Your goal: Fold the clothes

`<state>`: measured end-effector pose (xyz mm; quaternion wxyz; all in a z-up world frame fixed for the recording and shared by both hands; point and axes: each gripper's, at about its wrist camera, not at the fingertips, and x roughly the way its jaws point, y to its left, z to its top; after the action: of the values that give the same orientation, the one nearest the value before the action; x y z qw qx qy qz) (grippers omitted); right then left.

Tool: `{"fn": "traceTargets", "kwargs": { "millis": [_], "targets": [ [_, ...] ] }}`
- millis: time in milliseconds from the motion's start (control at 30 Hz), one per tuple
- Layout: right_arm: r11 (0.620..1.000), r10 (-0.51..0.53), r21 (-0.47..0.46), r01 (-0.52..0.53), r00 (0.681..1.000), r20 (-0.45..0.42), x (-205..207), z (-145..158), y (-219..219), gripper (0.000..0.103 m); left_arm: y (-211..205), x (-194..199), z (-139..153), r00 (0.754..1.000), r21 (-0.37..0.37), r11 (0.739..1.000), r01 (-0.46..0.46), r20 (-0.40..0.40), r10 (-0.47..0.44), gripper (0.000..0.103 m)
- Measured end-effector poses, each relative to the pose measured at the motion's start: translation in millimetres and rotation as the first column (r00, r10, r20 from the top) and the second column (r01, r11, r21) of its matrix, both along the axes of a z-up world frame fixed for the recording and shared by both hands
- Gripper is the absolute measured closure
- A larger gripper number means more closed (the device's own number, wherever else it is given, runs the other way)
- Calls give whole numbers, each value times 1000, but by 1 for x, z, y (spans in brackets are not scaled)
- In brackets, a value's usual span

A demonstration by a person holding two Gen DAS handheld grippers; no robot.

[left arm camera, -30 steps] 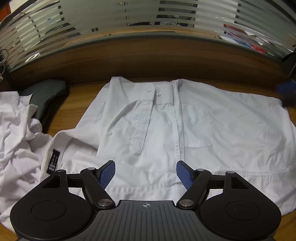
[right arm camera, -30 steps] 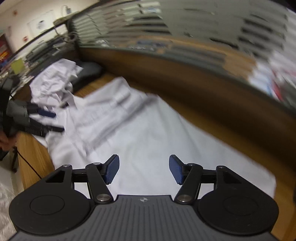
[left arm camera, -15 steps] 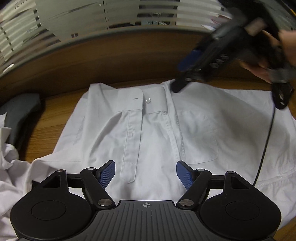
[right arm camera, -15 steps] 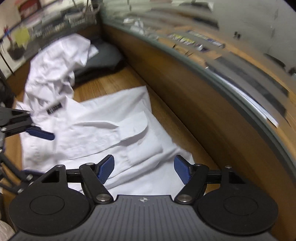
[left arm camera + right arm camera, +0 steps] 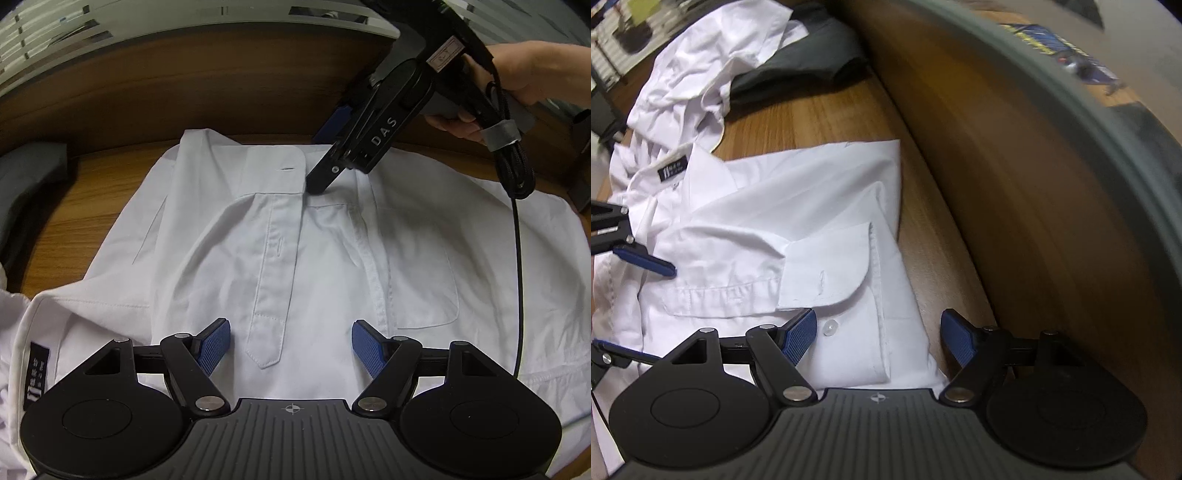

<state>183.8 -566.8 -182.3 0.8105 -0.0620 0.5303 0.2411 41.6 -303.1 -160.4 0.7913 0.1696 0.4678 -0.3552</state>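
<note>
A wooden worktop [image 5: 92,206] runs under a frosted glass partition with a wooden base panel, and a white dress shirt [image 5: 325,258] lies spread on it, its body flat with the chest pocket up. One sleeve is folded across the front, so its cuff [image 5: 827,273] rests on the shirt near the far edge and its long axis runs from that cuff back toward the left hand-held gripper [image 5: 291,345]. A second crumpled white shirt [image 5: 701,59] and a dark garment [image 5: 805,62] lie off to the left side, apart from the spread shirt's body.

The left hand-held gripper hangs low over the near part of the shirt with its jaws spread, the pointed end of the sleeve placket just ahead between them. The right hand-held gripper [image 5: 879,334], held by a hand [image 5: 517,74], reaches down at the cuff from the far side; its jaws are also spread, with the cuff's button [image 5: 830,327] between them and one finger at the cuff's edge. It pinches nothing visible.

Judging by this, the right gripper is nearer the cuff, and the sleeve lies directly before it.
</note>
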Motion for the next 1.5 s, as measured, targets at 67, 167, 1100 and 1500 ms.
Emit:
{"fn": "traceTargets", "kwargs": {
  "millis": [67,167,1100,1500],
  "targets": [
    [1000,10,13,-10,1000,-5,1,-4,1,24,-3,2,-2,1000,6,1000,-1,-3,1,28],
    [999,22,45,-21,1000,-3,1,-5,0,30,-5,6,-6,1000,1,1000,-17,-20,17,28],
    [997,9,69,-22,984,179,-87,104,74,97,41,31,-2,964,-251,939,-233,-185,190,39],
    [951,209,-274,-142,949,236,-150,85,201,97,150,-42,75,941,-304,892,-335,-68,331,38]
  ]
}}
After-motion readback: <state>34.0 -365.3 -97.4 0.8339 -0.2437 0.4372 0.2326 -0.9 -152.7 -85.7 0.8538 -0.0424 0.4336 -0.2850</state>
